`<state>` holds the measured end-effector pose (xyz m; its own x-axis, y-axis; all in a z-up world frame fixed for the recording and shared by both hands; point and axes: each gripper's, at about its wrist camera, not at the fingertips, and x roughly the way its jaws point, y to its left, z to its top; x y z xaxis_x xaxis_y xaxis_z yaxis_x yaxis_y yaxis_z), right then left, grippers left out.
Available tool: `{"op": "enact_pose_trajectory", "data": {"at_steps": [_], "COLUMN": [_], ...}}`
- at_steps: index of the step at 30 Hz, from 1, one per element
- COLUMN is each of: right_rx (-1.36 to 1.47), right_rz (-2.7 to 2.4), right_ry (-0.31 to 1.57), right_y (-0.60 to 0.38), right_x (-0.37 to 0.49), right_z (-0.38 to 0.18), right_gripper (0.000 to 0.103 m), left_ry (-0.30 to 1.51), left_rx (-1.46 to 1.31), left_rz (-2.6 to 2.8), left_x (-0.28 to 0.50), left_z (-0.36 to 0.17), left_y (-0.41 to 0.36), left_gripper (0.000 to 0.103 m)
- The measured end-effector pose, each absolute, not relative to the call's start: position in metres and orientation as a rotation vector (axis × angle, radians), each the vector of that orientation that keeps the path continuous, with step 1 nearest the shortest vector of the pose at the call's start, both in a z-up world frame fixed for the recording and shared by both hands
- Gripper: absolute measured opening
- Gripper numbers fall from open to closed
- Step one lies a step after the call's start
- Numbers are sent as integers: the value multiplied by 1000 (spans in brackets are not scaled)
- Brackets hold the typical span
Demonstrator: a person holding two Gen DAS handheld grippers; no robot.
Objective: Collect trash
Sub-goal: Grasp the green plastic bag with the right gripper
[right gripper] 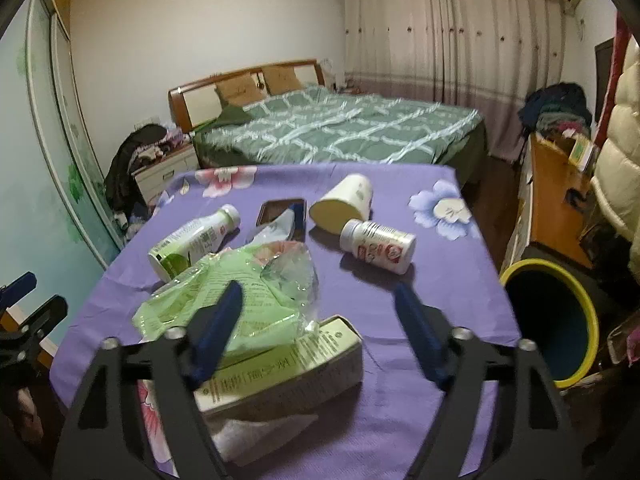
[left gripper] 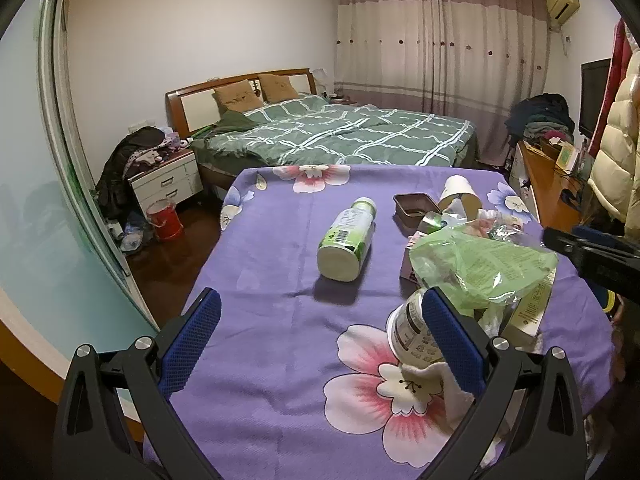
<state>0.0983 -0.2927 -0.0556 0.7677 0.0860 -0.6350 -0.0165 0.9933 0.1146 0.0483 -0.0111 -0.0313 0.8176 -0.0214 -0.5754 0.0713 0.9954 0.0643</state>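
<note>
Trash lies on a table under a purple flowered cloth (left gripper: 272, 264) (right gripper: 452, 304). My right gripper (right gripper: 318, 290) hangs open above it, its left finger over a crumpled green plastic bag (right gripper: 224, 300) (left gripper: 480, 264) that rests on a long carton (right gripper: 280, 364) (left gripper: 532, 312). Nothing is pressed between its pads. My left gripper (left gripper: 322, 296) is open over the cloth, and a small white jar (left gripper: 404, 332) lies just inside its right finger. A green-labelled bottle (left gripper: 348, 236) (right gripper: 192, 240), a red-labelled pill bottle (right gripper: 378, 246) and a tipped paper cup (right gripper: 344, 204) (left gripper: 460, 196) lie further back.
A yellow-rimmed dark bin (right gripper: 552, 320) stands on the floor off the table's right side. A brown tray (left gripper: 416, 208) (right gripper: 280, 212) sits mid-table and a white tissue (right gripper: 248, 432) near the front. Behind are a bed (left gripper: 340, 132), a nightstand (left gripper: 168, 180) and a red bucket (left gripper: 164, 220).
</note>
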Motion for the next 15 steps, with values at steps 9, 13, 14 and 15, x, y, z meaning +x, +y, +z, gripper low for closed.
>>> {"op": "enact_pose_trajectory", "data": {"at_steps": [9, 13, 14, 15], "right_rx": [164, 195, 202, 206], "right_rz": [96, 127, 133, 136], "right_ry": [799, 792, 783, 771], "right_y": [-294, -296, -296, -297], "right_x": [122, 122, 121, 120], "right_z": [-78, -77, -76, -73], "right_gripper": [30, 13, 12, 12], "left_ry": [618, 620, 620, 620], "left_rx": [98, 100, 101, 102], "left_rz": [-70, -73, -74, -74], "left_x": [54, 56, 56, 56], "left_z": [-34, -35, -35, -35], "left_y": [-18, -19, -20, -20], "left_gripper": [99, 99, 99, 99]}}
